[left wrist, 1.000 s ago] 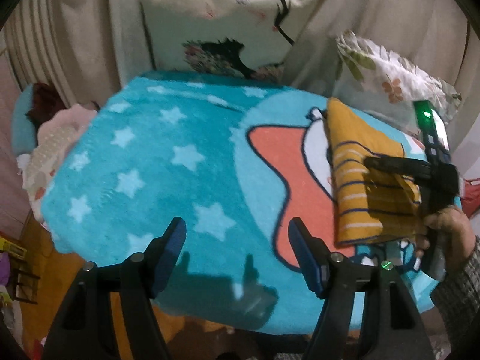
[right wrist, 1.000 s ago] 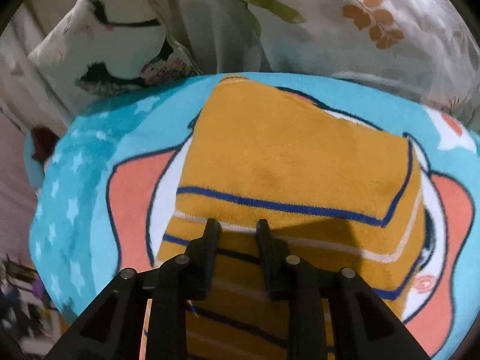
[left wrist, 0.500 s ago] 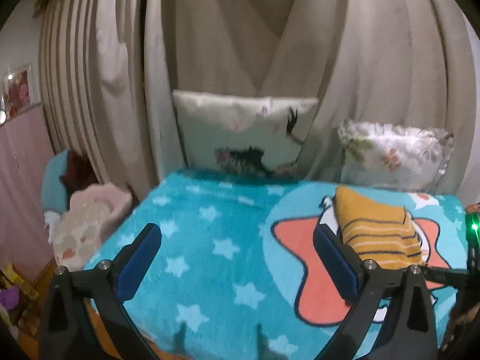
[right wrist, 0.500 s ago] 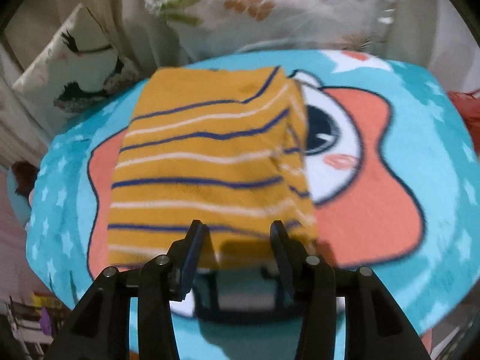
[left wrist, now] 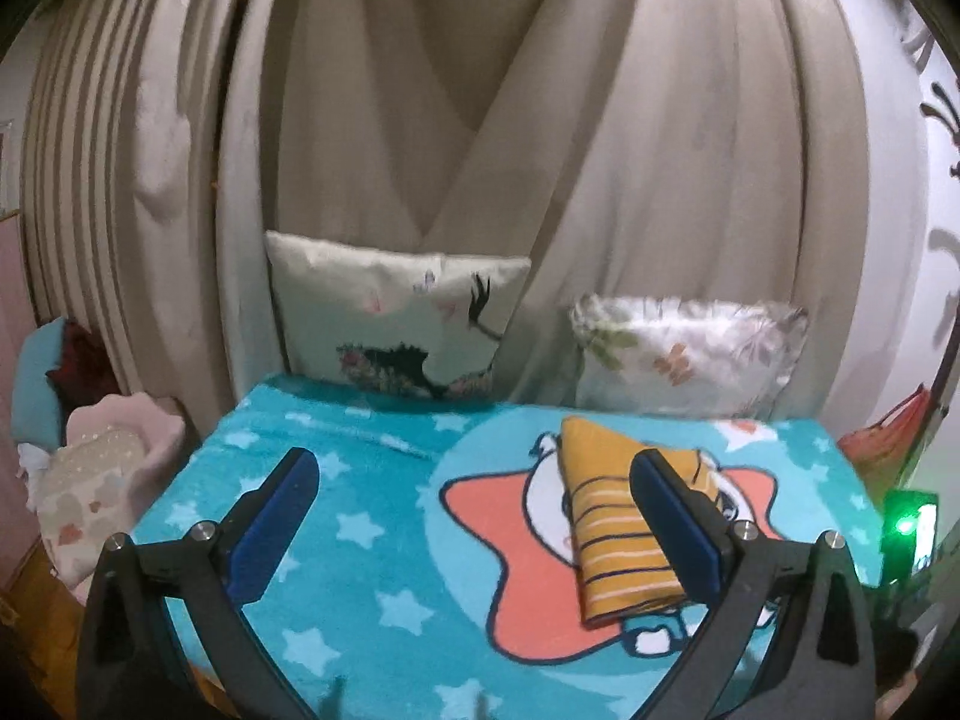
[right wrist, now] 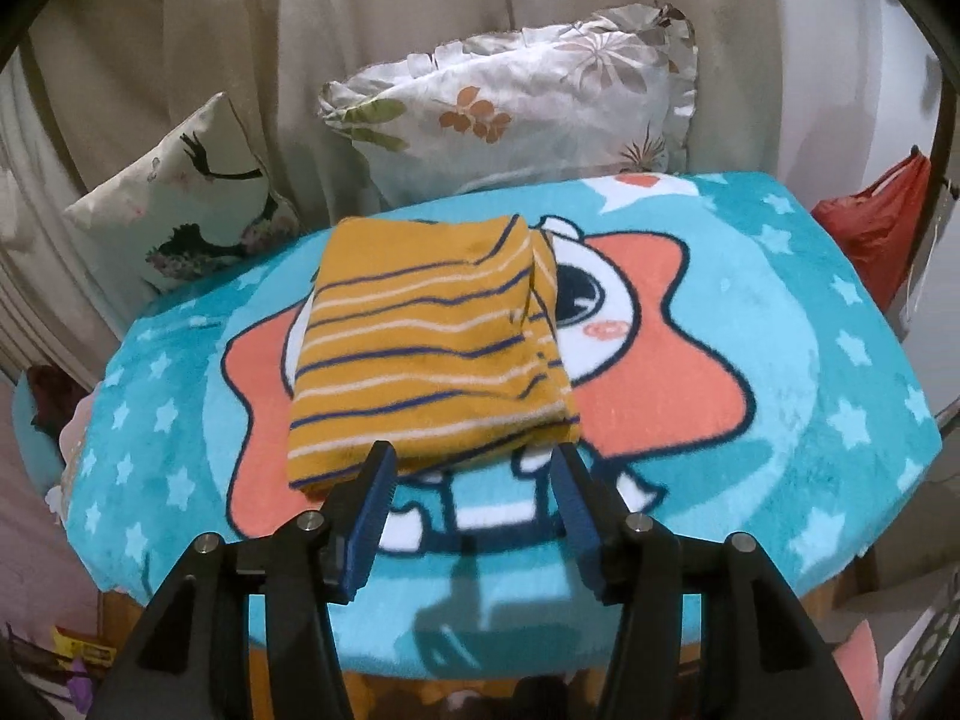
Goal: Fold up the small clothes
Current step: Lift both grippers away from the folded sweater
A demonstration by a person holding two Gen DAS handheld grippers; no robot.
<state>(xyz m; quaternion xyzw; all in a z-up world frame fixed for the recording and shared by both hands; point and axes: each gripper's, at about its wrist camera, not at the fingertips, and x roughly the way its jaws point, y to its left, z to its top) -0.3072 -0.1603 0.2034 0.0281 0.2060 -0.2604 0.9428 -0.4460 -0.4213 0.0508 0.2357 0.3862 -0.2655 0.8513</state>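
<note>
At the far left, past the edge of the teal star blanket (left wrist: 372,546), a pale pink heap of soft things (left wrist: 96,468) lies low beside the table; whether it sits in a container cannot be told. The left gripper (left wrist: 474,516) hangs above the blanket with its jaws spread wide and nothing between them. Behind, a white cushion with a dark bird print (left wrist: 396,324) leans on the beige curtain (left wrist: 480,120), and a floral cushion (right wrist: 516,102) stands to its right. The folded mustard striped garment (right wrist: 426,348) lies flat on the blanket's orange star cartoon (right wrist: 654,360), right of centre. The right gripper (right wrist: 474,516) sits just short of the garment's near edge, its jaws opening and empty, pads clear of the cloth. Furthest right hangs a red bag (right wrist: 876,234). No readable writing or brand shows anywhere.
</note>
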